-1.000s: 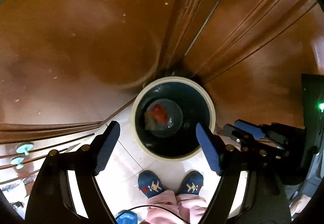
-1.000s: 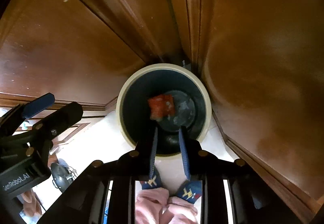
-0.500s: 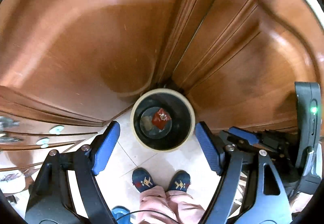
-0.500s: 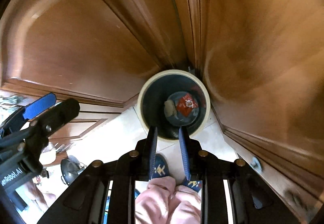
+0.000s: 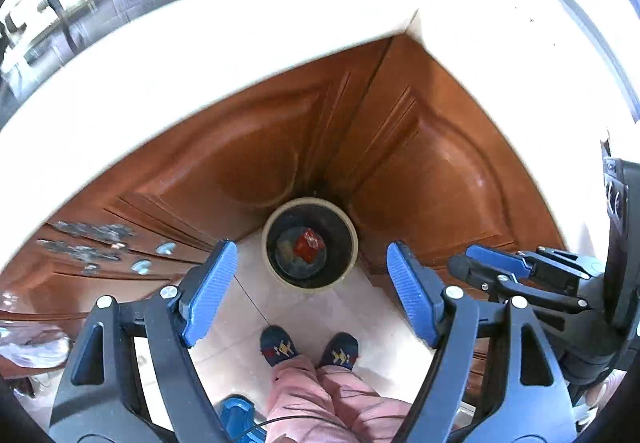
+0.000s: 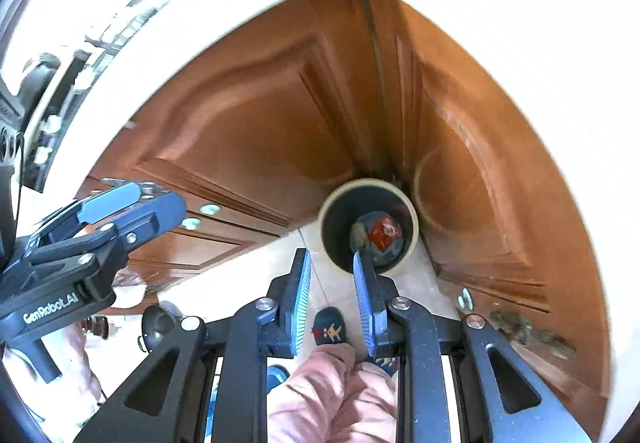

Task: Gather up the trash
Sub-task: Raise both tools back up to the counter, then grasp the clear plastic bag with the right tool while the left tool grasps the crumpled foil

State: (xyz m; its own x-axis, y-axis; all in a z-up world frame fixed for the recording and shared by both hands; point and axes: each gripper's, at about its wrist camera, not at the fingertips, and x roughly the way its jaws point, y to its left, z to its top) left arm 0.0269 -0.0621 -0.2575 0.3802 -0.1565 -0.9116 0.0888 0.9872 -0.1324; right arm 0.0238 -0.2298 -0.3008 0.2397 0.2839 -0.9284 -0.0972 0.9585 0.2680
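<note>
The pale table (image 5: 280, 55) spread wide across the top of both views, blown out by light, and met at an inner corner above the brown wooden cabinet doors (image 5: 248, 159) that folded into the same corner below it. On the light tiled floor (image 5: 304, 307), tucked right into that corner, stood the round trash bin (image 5: 347, 221) with a cream rim and a dark inside. At the bottom of the bin lay a red wrapper (image 5: 308, 245), just beside a duller scrap that was too small to make out. The left tool (image 5: 308, 299) hung high over the floor with its blue pads spread wide apart and nothing between them. The right tool (image 6: 331, 299) hung alongside, its pads a narrow gap apart, and they too gripped nothing. Below the tools stood the person's pink trouser legs (image 5: 316, 395), and last the dark blue patterned slippers (image 5: 278, 345) on the tiles near the bin.
</note>
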